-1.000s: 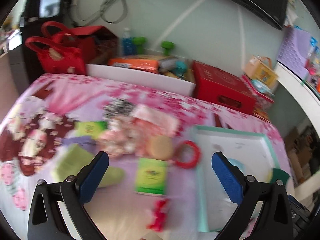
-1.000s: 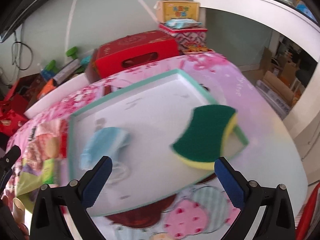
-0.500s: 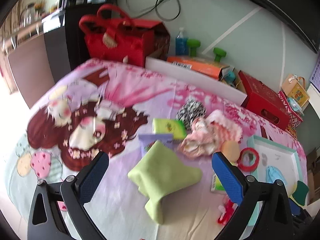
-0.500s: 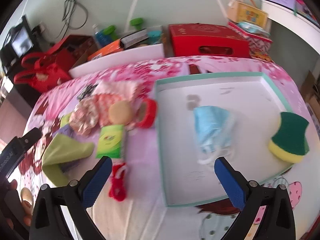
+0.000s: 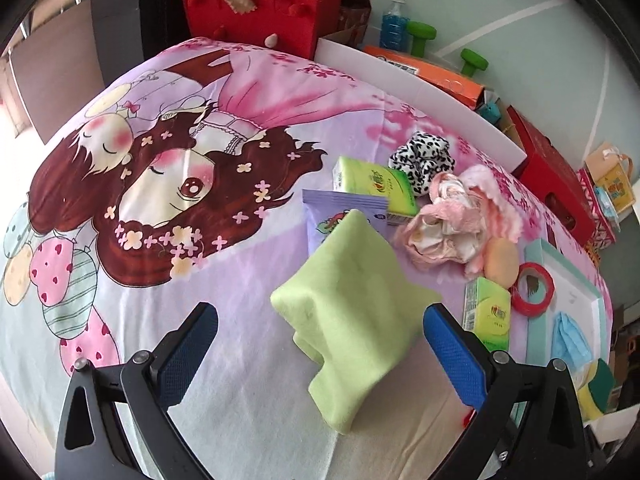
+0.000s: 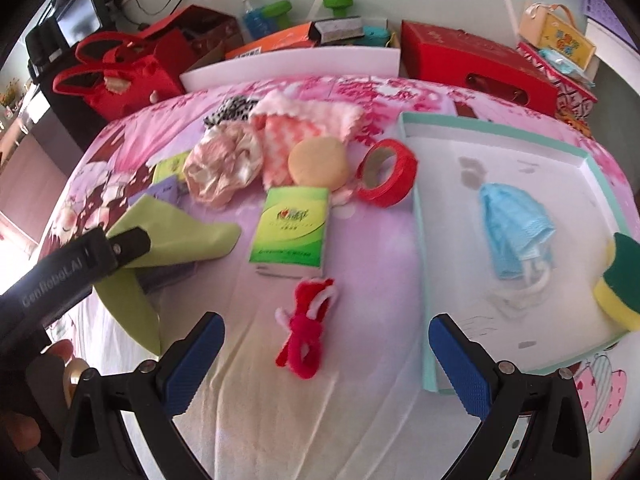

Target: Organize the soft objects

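the green cloth (image 5: pixel 352 312) lies crumpled on the bedsheet (image 5: pixel 160 240), partly draped over a purple wipes pack (image 5: pixel 340 206), and it sits right between my left gripper's (image 5: pixel 320 344) spread, empty jaws. i judge this to be the next soft piece for the tray (image 6: pixel 420 216), where the blue mask (image 6: pixel 514 224) and sponge (image 6: pixel 618 280) already lie. to do this well i would lower onto the thick folded ridge, not the thin trailing corner, and pinch only fabric so the wipes pack stays behind. my right gripper (image 6: pixel 326 354) is also released and holds nothing, hovering over the red yarn bow (image 6: pixel 306 332). it should stay clear of the tray edge while the left carries across.
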Demonstrator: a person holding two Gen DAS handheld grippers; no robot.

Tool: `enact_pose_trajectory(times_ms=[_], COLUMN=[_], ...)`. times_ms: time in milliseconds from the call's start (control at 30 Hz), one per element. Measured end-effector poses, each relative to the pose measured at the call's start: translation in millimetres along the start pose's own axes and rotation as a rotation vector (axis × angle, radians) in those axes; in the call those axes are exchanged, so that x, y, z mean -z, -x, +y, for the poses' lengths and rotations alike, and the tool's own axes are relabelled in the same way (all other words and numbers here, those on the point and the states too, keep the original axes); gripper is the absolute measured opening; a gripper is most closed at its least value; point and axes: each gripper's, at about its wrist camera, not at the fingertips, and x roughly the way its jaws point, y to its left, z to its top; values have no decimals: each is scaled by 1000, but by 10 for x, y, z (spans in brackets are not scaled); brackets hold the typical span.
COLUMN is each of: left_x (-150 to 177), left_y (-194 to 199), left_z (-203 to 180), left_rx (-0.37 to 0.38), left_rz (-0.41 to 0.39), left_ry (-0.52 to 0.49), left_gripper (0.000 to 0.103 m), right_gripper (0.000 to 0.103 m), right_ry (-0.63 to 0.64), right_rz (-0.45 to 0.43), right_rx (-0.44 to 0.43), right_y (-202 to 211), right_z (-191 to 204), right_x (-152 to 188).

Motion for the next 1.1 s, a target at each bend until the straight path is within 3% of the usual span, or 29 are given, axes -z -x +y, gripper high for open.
enact_pose_trajectory(times_ms=[100,200,467,533,733,833,1100], left_x=[-10,-18,-12,-16,-25,-25,-26], left_y=[-33,-52,-74,-80,-71,-86,-77], left_z=[20,1,-50,-49,2,4,8], left_rx=[23,41,63,64,70,66,62], left_rz=[10,21,35,35,29,33,31], left_ry=[22,18,0,2,27,27,27], left_gripper=[99,82,49,36,31,31,31], right_gripper=[103,103,103,103,103,93,50], right_ry=[22,27,49,42,17,28,29], right_rz=[-1,-3,2,11,38,38,36], right_rx=[17,0,-17,-23,-53,-44,-36], right_y=[-18,-13,-51,-92,-219,-248,-257], right_z=[38,59,144,138,106,113,26], right_x=[1,-2,16,23,46,53,51])
